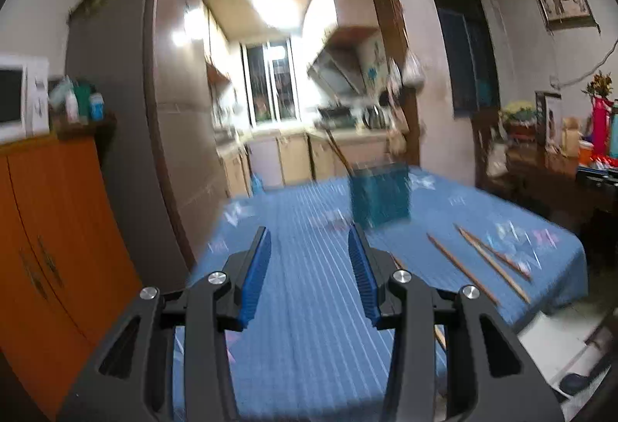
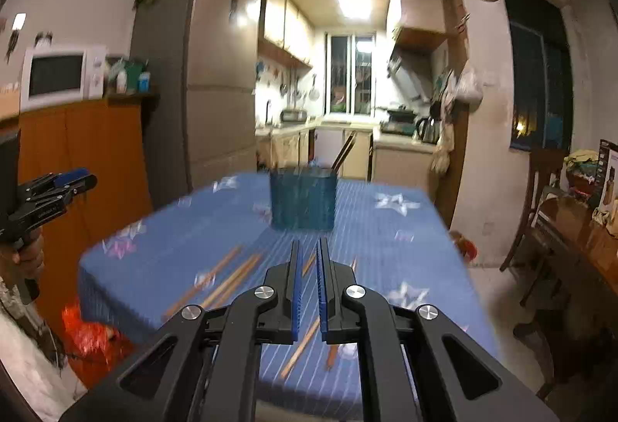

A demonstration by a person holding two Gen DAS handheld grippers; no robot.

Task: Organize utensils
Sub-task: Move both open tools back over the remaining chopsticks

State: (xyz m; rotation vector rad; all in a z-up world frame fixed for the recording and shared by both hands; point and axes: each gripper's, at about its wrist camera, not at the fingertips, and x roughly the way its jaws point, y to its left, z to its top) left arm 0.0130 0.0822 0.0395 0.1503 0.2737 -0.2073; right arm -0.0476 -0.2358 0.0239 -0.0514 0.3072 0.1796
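Note:
A teal mesh utensil holder stands on the far part of a table under a blue striped cloth. Dark chopsticks lean out of it. Several wooden chopsticks lie loose on the cloth, some under my right gripper. That gripper hovers over the near edge, shut with nothing in it. My left gripper is open and empty above the table's left side. In the right wrist view it shows at far left, held by a hand.
An orange cabinet with a microwave and a tall fridge stand to the left. A wooden chair and a cluttered side table are on the right. A red bag lies on the floor.

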